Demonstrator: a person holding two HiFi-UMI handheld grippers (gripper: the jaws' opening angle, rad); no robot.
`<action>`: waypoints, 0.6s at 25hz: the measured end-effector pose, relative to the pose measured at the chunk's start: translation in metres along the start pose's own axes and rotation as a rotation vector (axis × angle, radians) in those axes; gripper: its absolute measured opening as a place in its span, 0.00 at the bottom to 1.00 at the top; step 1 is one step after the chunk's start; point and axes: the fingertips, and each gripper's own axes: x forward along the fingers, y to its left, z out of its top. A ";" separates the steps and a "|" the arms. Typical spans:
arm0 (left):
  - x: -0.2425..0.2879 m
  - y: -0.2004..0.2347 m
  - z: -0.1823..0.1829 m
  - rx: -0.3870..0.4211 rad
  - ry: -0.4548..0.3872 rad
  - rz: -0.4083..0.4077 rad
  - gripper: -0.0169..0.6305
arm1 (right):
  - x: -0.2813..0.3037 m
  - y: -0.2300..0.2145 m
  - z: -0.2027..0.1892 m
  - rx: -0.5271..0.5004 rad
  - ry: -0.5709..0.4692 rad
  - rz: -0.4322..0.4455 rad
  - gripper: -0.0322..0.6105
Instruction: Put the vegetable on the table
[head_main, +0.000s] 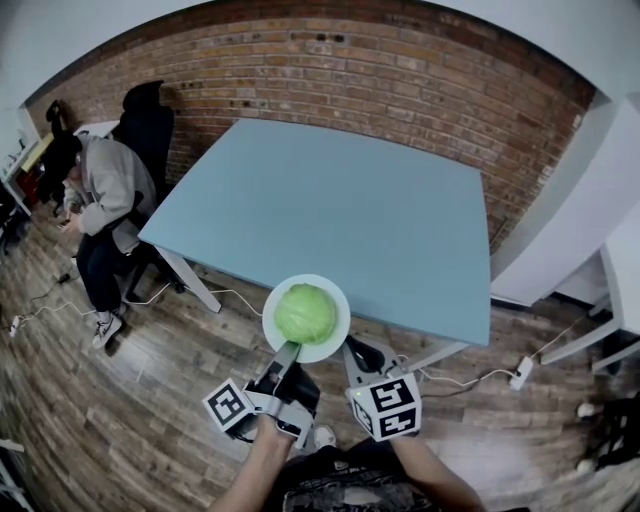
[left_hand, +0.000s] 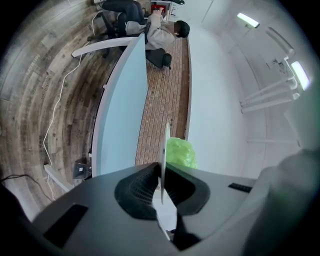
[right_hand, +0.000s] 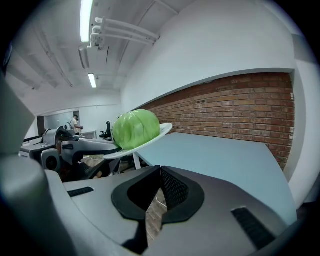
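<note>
Both forearms (head_main: 255, 470) come in from the bottom of the head view, side by side, and both tongs point ahead at the bench (head_main: 330, 210).

Left tongs (left_hand: 161, 167): nearly closed, pads clamped on the near rim of a white plate (head_main: 338, 300). The plate is in the air straight ahead of them, at the bench's near edge. The cabbage (head_main: 305, 313) sits mid-plate, just past the tips.

Right tongs (right_hand: 159, 169): jaws together, nothing between them. They sit just beside the plate's near-right rim, with the plate and cabbage up and to their left. Can't tell if they touch the rim.
</note>
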 end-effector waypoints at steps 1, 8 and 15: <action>0.002 0.001 0.001 -0.005 0.000 0.000 0.06 | 0.001 -0.002 0.001 0.000 0.002 -0.005 0.06; 0.010 0.004 0.002 -0.022 0.019 -0.001 0.06 | 0.005 -0.011 0.011 -0.010 -0.015 -0.031 0.06; 0.027 0.004 0.004 0.000 0.030 0.001 0.06 | 0.014 -0.024 0.011 0.009 -0.028 -0.034 0.06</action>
